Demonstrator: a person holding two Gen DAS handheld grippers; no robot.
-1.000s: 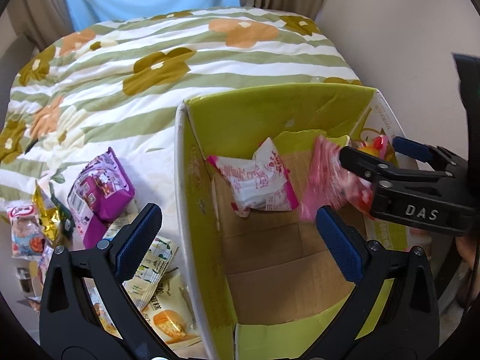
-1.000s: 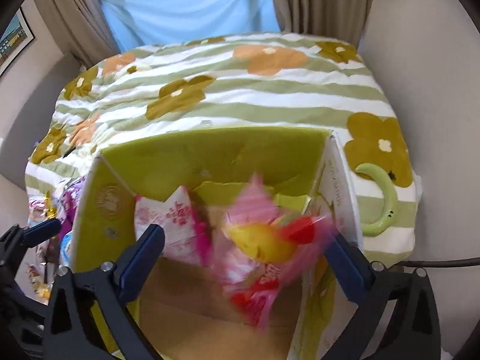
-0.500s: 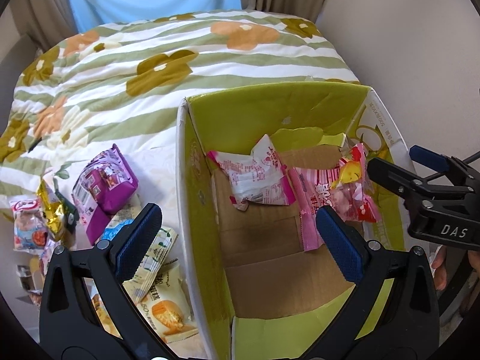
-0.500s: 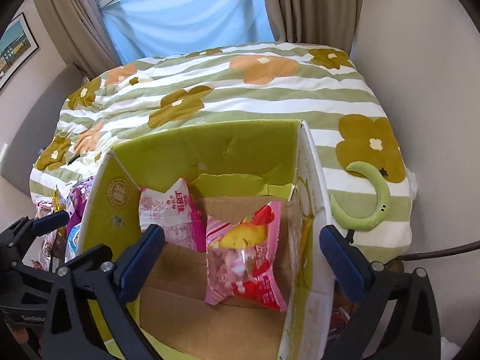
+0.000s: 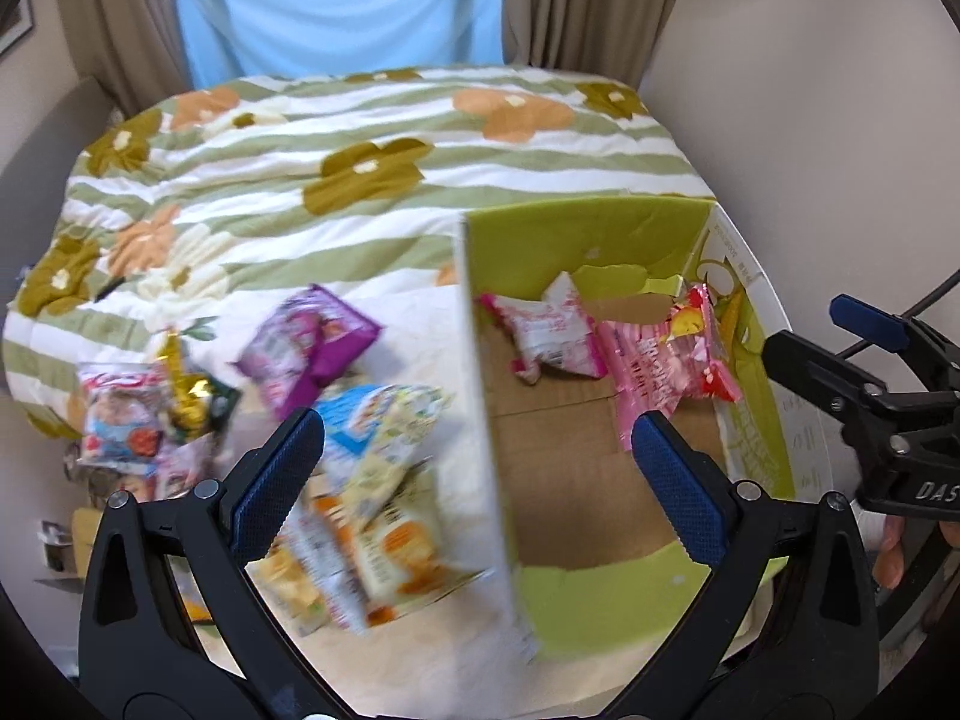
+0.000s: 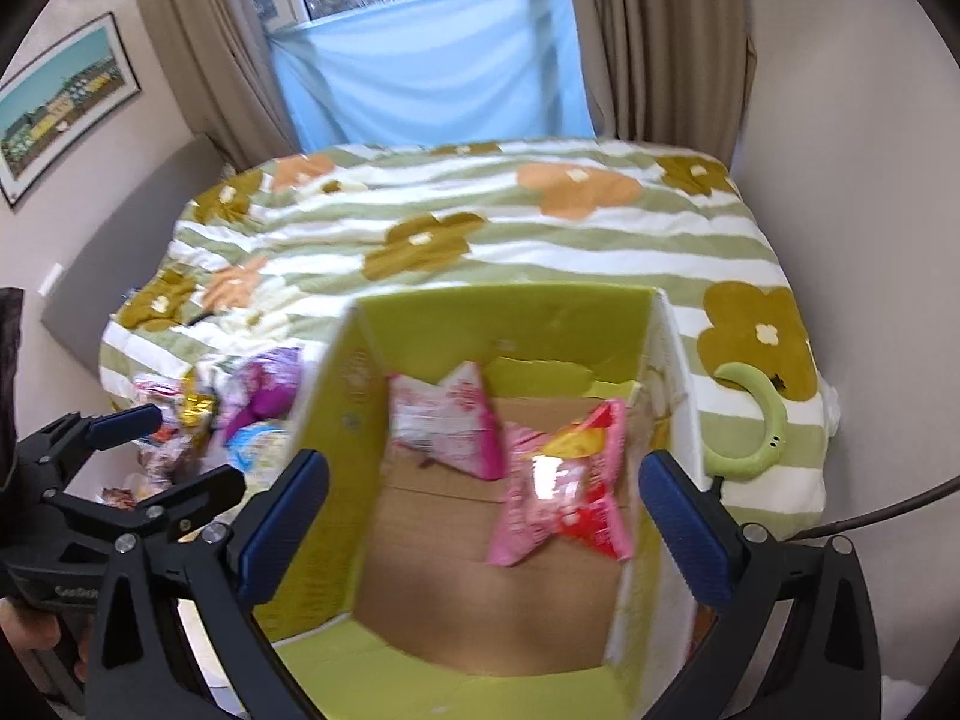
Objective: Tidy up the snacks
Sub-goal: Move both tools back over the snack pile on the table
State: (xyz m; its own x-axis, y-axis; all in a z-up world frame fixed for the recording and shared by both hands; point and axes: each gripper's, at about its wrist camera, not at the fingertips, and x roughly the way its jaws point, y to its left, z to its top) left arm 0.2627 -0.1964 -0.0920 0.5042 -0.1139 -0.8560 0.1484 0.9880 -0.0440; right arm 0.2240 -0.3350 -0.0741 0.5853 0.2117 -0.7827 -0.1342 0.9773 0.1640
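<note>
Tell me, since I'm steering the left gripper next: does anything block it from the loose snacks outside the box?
Nothing visible does. The left gripper is open above the snack pile, beside the box wall.

"DAS" in white on the right hand-held gripper (image 5: pixel 861 338); print on the snack packets (image 5: pixel 666 360) and box (image 5: pixel 750 276) too blurred to read

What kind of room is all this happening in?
Most likely a bedroom: a bed under a flowered quilt, a curtained window behind it, and a framed picture on the wall.
</note>
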